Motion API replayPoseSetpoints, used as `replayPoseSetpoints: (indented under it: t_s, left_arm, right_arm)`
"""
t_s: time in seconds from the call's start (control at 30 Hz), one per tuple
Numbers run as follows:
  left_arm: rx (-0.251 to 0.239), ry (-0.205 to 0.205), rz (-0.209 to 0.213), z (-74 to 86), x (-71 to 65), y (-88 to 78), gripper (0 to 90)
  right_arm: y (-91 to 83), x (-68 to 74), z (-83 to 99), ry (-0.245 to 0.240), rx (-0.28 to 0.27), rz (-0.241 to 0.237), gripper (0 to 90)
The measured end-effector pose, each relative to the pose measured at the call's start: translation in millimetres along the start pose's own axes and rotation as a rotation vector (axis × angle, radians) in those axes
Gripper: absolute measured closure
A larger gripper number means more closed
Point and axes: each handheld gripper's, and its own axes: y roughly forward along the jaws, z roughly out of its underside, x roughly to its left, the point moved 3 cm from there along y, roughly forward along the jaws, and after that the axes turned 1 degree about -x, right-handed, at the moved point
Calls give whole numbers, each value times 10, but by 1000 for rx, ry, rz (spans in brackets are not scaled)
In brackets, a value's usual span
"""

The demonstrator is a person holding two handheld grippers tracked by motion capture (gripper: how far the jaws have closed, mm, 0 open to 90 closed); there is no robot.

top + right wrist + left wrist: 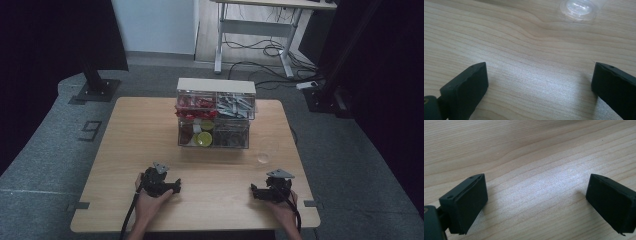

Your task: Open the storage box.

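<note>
While both grippers rest near the tabletop's (pixel 125 150) near edge with jaws spread and empty, the right gripper (pixel 256 192) is the nearer to the clear cup (pixel 263 158), just ahead toward the right edge, with the left gripper (pixel 176 186) well apart.

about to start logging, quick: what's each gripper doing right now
left gripper: open, holding nothing, over bare table.
right gripper: open, holding nothing.
</note>
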Motion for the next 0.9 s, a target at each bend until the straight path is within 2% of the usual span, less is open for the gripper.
replayPoseSetpoints:
  t_s: [0.2, 0.4, 0.5, 0.57, 0.67, 0.8, 0.9]
  left_arm:
    - [-3, 0, 3, 0, 4, 0, 47]
    - [-32, -12, -13, 25, 31, -48, 166]
    - [-37, -17, -16, 41, 46, -63, 184]
    - [-54, -11, -44, 60, 75, -106, 210]
    - [-85, -18, -52, 58, 94, -162, 229]
    - [-121, -35, -37, 57, 100, -260, 258]
    - [-137, -33, -40, 66, 102, -322, 289]
  right_arm:
    - [-5, -9, -2, 8, -7, 8, 36]
    - [-5, -10, -5, 15, -11, 13, 43]
    - [-9, -8, -1, 14, -11, 14, 49]
    - [-19, -9, 6, 12, -16, 14, 70]
    - [-29, -17, 10, 14, -20, 15, 90]
    - [-34, -22, 13, 16, -22, 15, 97]
    - [-37, -25, 14, 17, -24, 16, 104]
